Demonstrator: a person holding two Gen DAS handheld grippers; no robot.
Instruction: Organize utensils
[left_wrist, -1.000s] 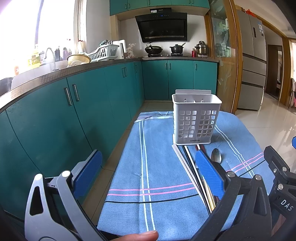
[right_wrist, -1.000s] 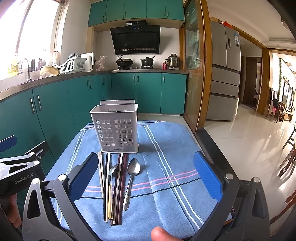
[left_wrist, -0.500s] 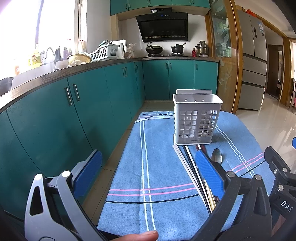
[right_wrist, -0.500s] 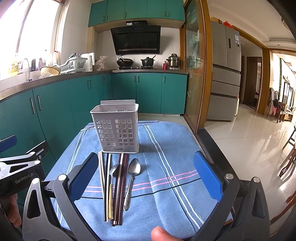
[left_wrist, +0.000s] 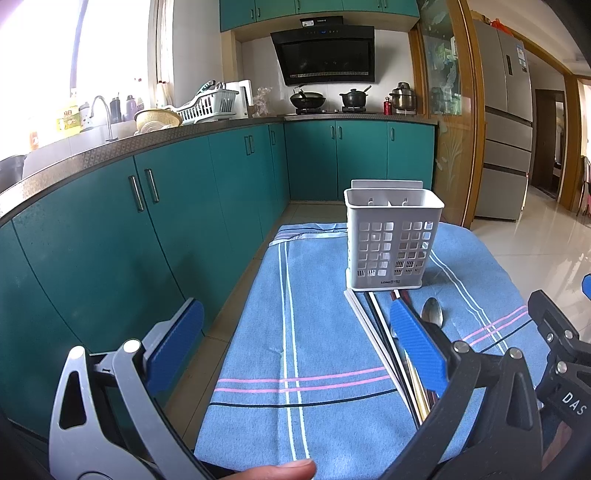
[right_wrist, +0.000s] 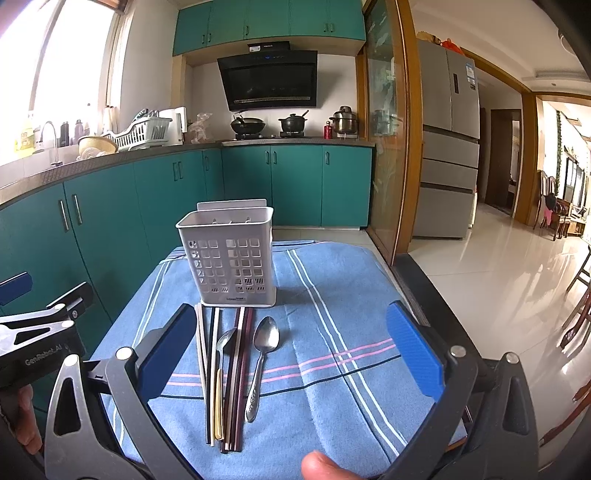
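A blue striped cloth covered the counter, and on its far half stood a white perforated utensil caddy, upright and seemingly empty. It looked like light plastic, so pushing a utensil against its wall could probably tip or slide it.

Just in front of the caddy the utensils lay in a tight row, handles toward the camera: pale chopsticks on the left, a small spoon, dark chopsticks, then a larger metal spoon slightly apart on the right. The spoons were likely stiff, smooth and slippery; mid-handle looked the surest hold. The chopsticks were thin, touching and lay flat, so a pinch near one end would probably serve better.

The right claw hung wide open over the row, holding nothing. The left claw, equally wide and empty, hovered over bare cloth left of the utensils.
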